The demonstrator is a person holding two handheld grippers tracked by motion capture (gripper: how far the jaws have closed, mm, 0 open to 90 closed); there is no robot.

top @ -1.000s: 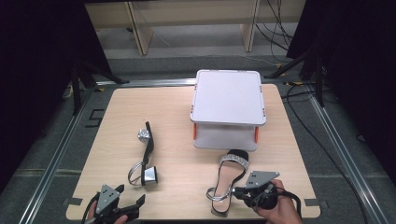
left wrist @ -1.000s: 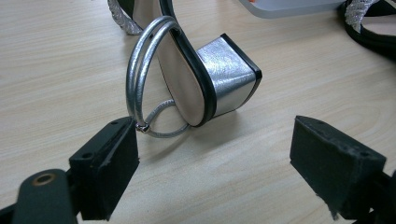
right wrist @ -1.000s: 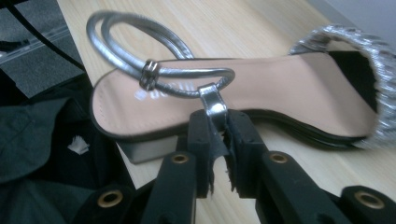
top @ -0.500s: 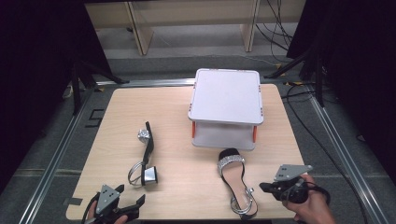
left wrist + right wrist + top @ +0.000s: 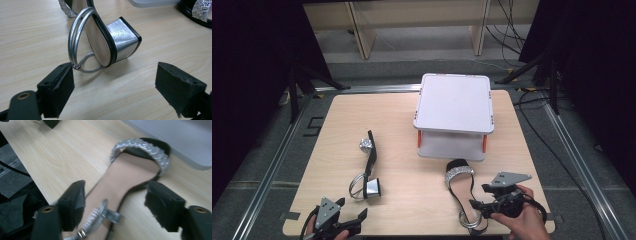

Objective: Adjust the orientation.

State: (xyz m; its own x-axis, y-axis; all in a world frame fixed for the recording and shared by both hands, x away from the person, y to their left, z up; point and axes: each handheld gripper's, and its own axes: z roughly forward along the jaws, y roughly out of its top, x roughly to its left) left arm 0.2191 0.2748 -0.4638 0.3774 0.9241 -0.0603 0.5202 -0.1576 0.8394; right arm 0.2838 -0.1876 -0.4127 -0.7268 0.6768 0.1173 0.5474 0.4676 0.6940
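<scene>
silver-strapped sandal point(image 5: 460, 189) with tan insole lies upright on wooden table point(image 5: 412, 125).

Each hand-held gripper is black, the left hand-held gripper point(image 5: 343, 223) and the right hand-held gripper point(image 5: 482, 203) alike, topped by a grey three-cornered plate. Square black pads point(image 5: 58, 88) face the jaws, with a brass-ringed hole behind each. Black cable trails from the right one.

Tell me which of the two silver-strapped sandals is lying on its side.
The silver block-heeled sandal at table left, near the left gripper, lies on its side. The other silver-strapped sandal, between the right gripper's open jaws, rests sole-down.
</scene>
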